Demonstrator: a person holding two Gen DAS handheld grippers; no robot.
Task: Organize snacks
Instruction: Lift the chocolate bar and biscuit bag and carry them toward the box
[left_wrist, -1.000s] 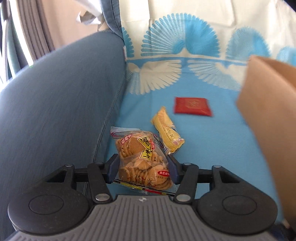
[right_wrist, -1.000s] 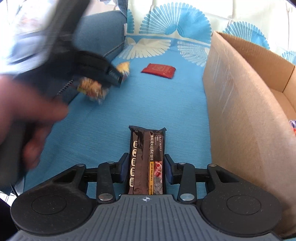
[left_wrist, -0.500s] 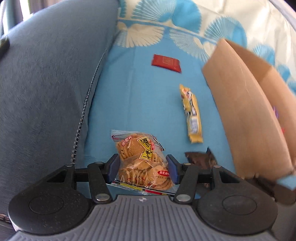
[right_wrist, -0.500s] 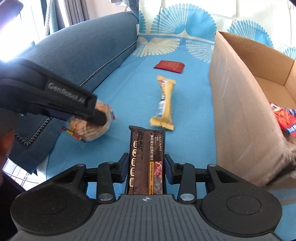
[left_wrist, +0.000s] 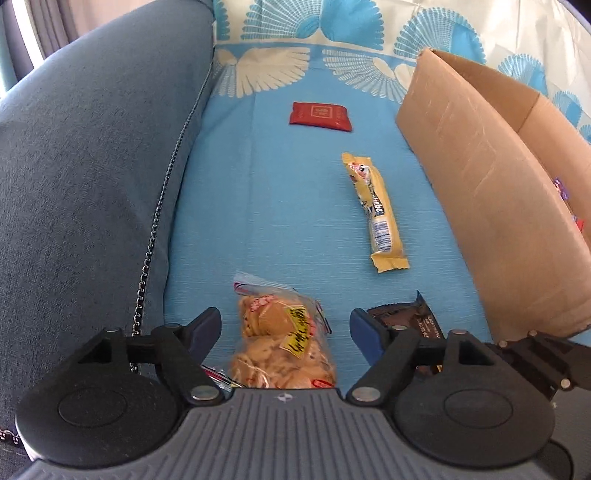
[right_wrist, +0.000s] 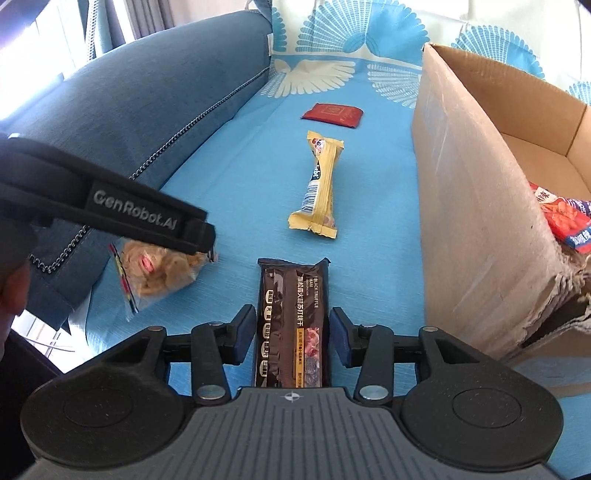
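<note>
A clear bag of round cookies (left_wrist: 280, 343) lies on the blue sofa seat between the fingers of my left gripper (left_wrist: 285, 324). Its jaws are opening, with a gap on each side of the bag. From the right wrist view the same bag (right_wrist: 162, 273) sits under the left gripper's finger (right_wrist: 192, 232). A dark brown cracker pack (right_wrist: 291, 317) lies lengthwise between the fingers of my right gripper (right_wrist: 291, 326). Those jaws are opening too, and the pads stand just off the pack's sides.
A yellow snack bar (left_wrist: 373, 206) and a red packet (left_wrist: 320, 116) lie farther out on the seat. An open cardboard box (right_wrist: 472, 184) with red snack packs (right_wrist: 561, 218) inside stands on the right. The sofa's blue armrest (left_wrist: 92, 166) rises on the left.
Both grippers' jaws have widened. The left one has let go of the cookie bag, which now rests on the seat. The right one's pads have come off the cracker pack.
</note>
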